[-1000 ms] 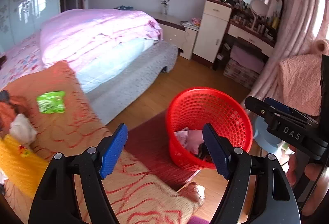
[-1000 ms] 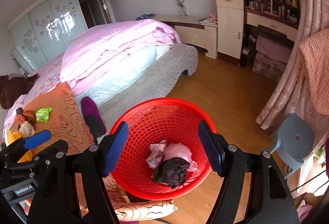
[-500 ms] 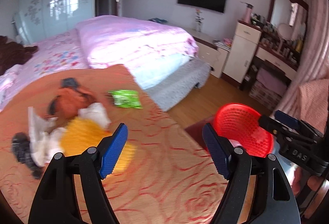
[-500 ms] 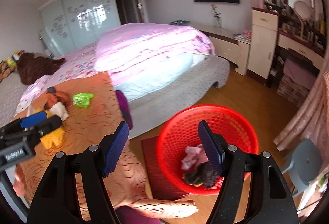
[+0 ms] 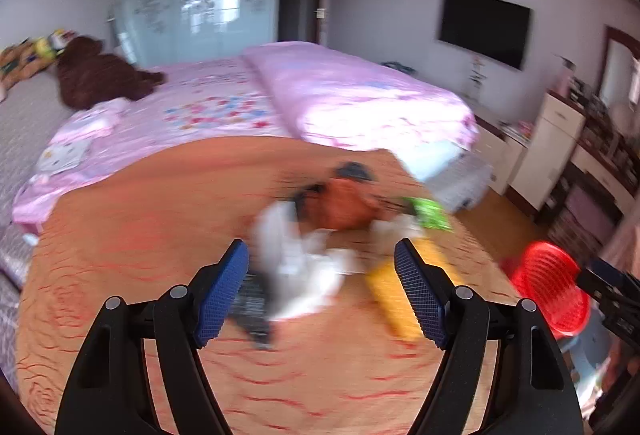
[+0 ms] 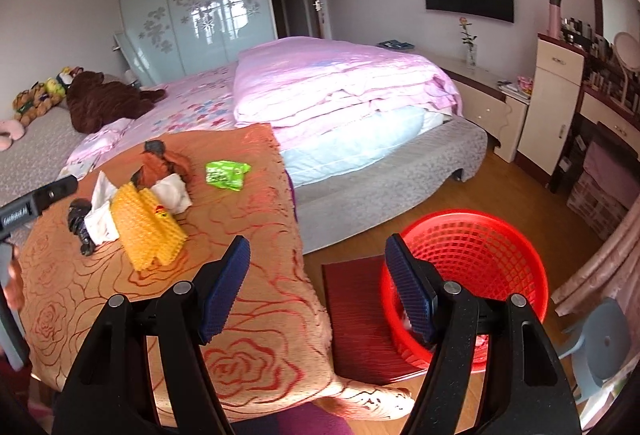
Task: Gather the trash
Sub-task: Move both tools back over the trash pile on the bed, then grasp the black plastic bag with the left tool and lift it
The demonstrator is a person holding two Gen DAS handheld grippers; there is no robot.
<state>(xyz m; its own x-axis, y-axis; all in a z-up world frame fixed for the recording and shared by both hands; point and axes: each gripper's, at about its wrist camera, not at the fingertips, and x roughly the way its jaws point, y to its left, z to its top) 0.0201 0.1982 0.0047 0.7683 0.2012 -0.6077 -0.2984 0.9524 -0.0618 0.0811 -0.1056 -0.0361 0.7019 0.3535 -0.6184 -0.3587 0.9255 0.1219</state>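
A heap of trash lies on the orange rose-patterned blanket (image 6: 248, 319): a yellow bumpy package (image 6: 150, 227), white crumpled tissues (image 6: 100, 213), a brown-orange wrapper (image 6: 162, 165), a black scrap (image 6: 78, 221) and a green packet (image 6: 226, 174). In the blurred left wrist view the white tissues (image 5: 308, 271) and the yellow package (image 5: 394, 299) sit just beyond my open, empty left gripper (image 5: 322, 291). My right gripper (image 6: 318, 289) stands open and empty above the blanket's edge, beside the red mesh basket (image 6: 480, 251) on the floor.
A bed with a folded pink quilt (image 6: 340, 83) lies behind the blanket. A dark red mat (image 6: 360, 319) lies under the basket. A blue-grey stool (image 6: 600, 339) stands at the right, a dresser (image 6: 556, 103) behind it. Plush toys (image 6: 92, 95) rest at the bed's far left.
Both grippers have swung left, away from the red basket and toward the blanket. The trash heap now lies just ahead of my left gripper. Both jaws stayed open and empty.
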